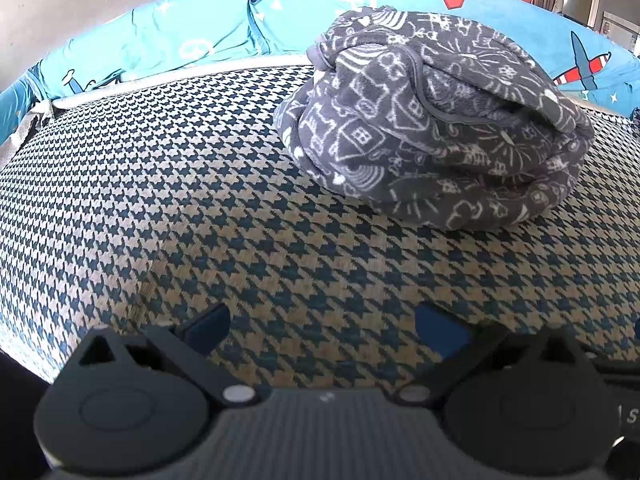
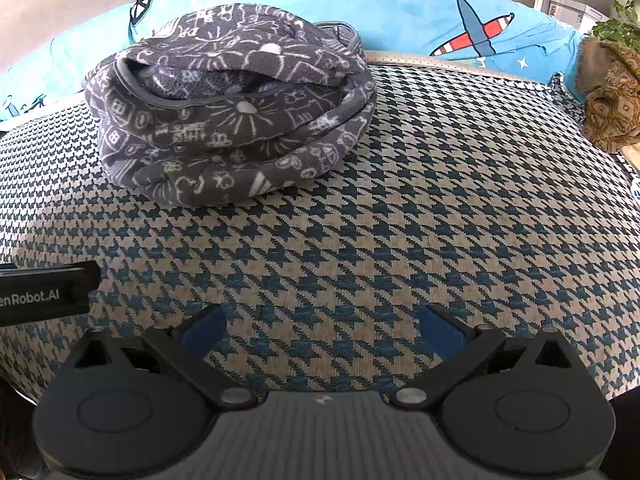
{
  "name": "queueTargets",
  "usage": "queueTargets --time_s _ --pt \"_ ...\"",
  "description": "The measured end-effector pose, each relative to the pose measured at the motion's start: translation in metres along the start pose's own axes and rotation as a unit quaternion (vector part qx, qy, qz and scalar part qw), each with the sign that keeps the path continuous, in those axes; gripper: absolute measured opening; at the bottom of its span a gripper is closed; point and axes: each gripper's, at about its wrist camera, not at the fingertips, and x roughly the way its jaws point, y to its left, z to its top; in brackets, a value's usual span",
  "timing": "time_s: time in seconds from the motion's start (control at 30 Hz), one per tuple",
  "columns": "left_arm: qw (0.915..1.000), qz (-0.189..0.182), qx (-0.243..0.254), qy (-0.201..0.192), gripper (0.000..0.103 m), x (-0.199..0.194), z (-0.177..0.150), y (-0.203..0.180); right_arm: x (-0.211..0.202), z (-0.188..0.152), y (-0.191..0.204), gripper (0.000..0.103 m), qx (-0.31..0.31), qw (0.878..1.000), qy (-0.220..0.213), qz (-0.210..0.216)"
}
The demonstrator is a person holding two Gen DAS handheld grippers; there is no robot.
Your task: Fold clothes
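Note:
A grey fleece garment [image 1: 436,120] with white doodle prints lies folded into a thick bundle on the houndstooth cover [image 1: 180,200]. In the right wrist view the same garment [image 2: 232,108] sits at the upper left on the houndstooth cover [image 2: 440,200]. My left gripper [image 1: 324,330] is open, well short of the bundle, with nothing between its blue pads [image 1: 440,334]. My right gripper [image 2: 322,330] is open too, empty, near the front of the cover. A black part of the left gripper [image 2: 44,292] shows at the left edge of the right wrist view.
A light blue sheet with aeroplane prints [image 2: 472,32] runs along the back behind the cover, also seen as the blue sheet [image 1: 192,40]. A brown patterned cloth heap [image 2: 612,96] and a green plant [image 2: 620,20] stand at the far right.

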Motion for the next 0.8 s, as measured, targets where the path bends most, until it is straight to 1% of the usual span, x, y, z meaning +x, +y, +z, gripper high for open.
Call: queueTargets --time_s 0.23,0.37,0.47,0.53,0.67,0.73,0.8 --pt "1.0 0.002 0.001 -0.004 0.103 -0.004 -0.003 -0.001 0.0 0.0 0.001 0.103 0.001 1.0 -0.005 -0.001" --pt "0.9999 0.006 -0.005 -0.007 0.103 -0.003 0.001 0.002 -0.001 0.0 0.0 0.103 0.003 1.0 -0.006 0.012" --pt "0.9999 0.005 -0.009 -0.006 0.103 0.0 0.004 0.004 -0.002 -0.001 0.002 0.103 0.001 1.0 -0.009 0.013" --pt "0.9999 0.004 -0.011 -0.006 0.103 0.001 0.005 0.006 -0.005 0.001 0.004 0.103 -0.007 1.0 -0.008 0.017" --pt "0.9998 -0.001 -0.021 -0.005 0.103 0.001 0.009 0.009 -0.012 0.006 0.004 0.103 -0.025 0.999 -0.021 0.022" --pt "0.9997 -0.006 -0.024 -0.008 0.103 -0.001 0.011 0.01 -0.014 0.011 -0.001 0.102 -0.019 0.999 -0.023 0.028" --pt "0.9996 -0.006 -0.025 -0.013 0.103 -0.002 0.014 0.011 -0.015 0.017 -0.006 0.098 -0.012 0.999 -0.024 0.034"
